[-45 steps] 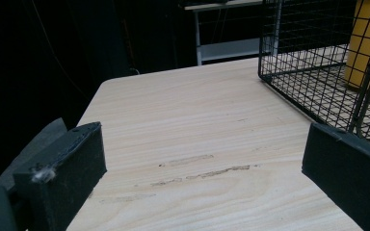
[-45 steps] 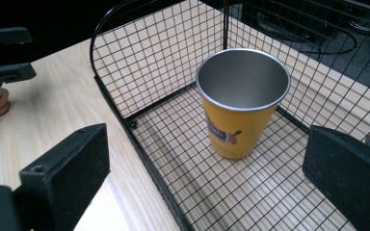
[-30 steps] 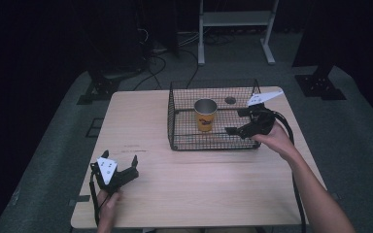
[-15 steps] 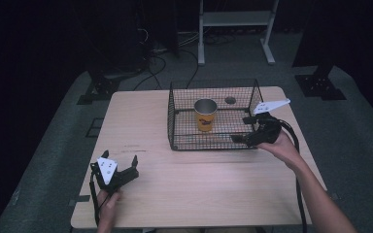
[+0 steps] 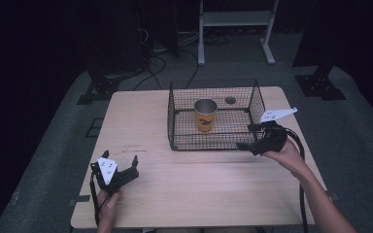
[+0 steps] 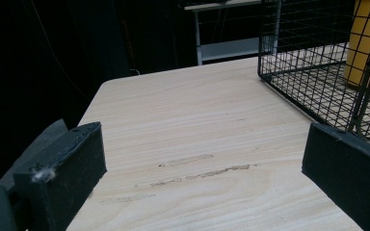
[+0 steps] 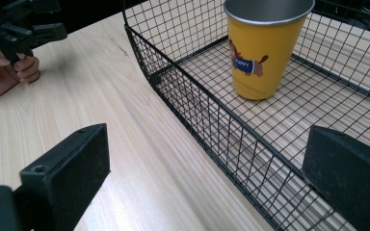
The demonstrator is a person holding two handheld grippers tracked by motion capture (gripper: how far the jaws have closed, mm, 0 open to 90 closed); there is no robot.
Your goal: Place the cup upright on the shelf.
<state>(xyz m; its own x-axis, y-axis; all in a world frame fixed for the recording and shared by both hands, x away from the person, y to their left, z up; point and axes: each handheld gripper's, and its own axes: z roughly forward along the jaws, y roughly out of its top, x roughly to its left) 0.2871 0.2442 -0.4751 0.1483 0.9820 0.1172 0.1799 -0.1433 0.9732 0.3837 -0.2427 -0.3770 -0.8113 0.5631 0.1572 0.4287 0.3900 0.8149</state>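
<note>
So starting at the left, we had our left gripper [image 5: 118,171] sitting low on the wooden table [image 5: 141,121] near the front corner, jaws spread wide with nothing between them, and the hand [image 5: 108,200] wrapped around its grip just behind. Ahead of it was a stretch of bare wood with a few faint scuff marks [image 6: 202,169], and further ahead and off to its right sat the near corner of the black wire basket [image 6: 313,91]. In the left gripper view we could catch the yellow cup [image 6: 368,43] through the mesh at the far right. Moving across, the basket [image 5: 175,121] stood well apart from the left gripper, and the cup [image 5: 205,114] stood upright inside it on the wire floor, roughly mid-basket, silver rim up, little cartoon dog printed on its side [image 7: 247,61]. Over on the right, our right gripper [image 5: 250,137] was down at the basket's front right corner, jaws also wide apart and holding nothing. In its own view one jaw was over the table outside the basket wall [image 7: 212,120] and the other lined up with the inside, though we couldn't tell if it touched the wire. The cup [image 7: 265,48] was ahead of that gripper, a bit right of centre, clear of both jaws.
</note>
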